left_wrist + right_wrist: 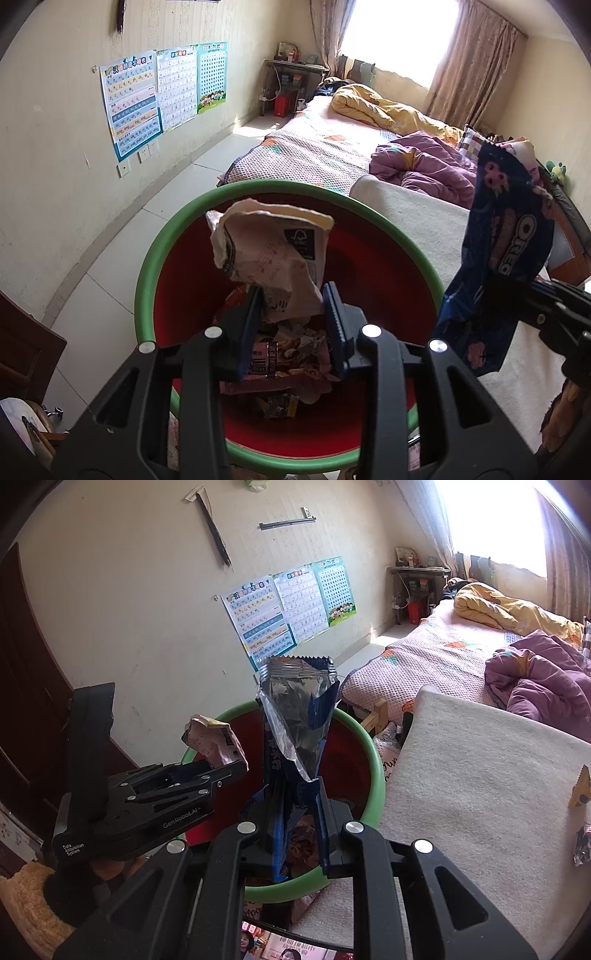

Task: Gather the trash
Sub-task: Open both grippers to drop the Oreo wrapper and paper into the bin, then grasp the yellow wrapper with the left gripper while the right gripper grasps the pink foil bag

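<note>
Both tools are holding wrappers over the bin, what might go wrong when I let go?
1. The Oreo wrapper in the right tool hangs near the green rim of the bin, toward the bed side; released there, it may land outside.
2. The crumpled paper carton in the left tool looks light and could catch on a finger instead of falling.
3. More scraps lie on the white blanket, easy to overlook.
</note>
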The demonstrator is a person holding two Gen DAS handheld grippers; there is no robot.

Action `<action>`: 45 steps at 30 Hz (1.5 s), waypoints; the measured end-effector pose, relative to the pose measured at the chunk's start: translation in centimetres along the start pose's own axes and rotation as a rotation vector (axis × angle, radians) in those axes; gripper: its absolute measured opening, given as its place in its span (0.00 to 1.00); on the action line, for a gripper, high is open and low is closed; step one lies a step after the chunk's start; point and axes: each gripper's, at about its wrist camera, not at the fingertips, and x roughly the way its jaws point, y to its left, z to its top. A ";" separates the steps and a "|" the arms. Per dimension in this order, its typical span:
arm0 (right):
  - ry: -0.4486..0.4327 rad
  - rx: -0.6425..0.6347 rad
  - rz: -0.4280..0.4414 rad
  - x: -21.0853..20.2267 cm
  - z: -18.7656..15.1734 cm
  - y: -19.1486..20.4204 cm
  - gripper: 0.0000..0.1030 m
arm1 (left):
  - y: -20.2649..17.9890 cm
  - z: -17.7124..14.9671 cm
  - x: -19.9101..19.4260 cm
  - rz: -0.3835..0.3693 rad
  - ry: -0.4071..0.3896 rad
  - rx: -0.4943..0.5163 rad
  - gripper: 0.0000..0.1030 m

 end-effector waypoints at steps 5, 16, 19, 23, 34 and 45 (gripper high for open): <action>0.003 -0.001 0.006 0.1 0.0 -0.1 0.18 | 0.1 -0.1 0.1 0.008 0.000 -0.004 0.32; -0.019 0.031 0.018 -0.4 -0.2 -0.2 0.48 | 0.4 -0.4 -0.2 0.053 -0.013 -0.016 0.61; -0.035 0.046 0.023 -1.1 -0.3 -0.4 0.50 | 0.1 -0.5 -0.4 0.055 -0.014 -0.016 0.61; -0.062 0.092 0.004 -2.6 -0.8 -1.9 0.54 | -0.6 -0.5 -1.0 0.061 -0.032 -0.004 0.61; -0.132 0.299 -0.288 -10.5 -5.4 -14.2 0.57 | -6.5 -0.1 -2.4 0.038 -0.086 0.050 0.62; -0.187 0.483 -0.530 -17.9 -10.1 -27.1 0.71 | -16.4 -2.1 -1.1 -0.030 -0.038 0.116 0.62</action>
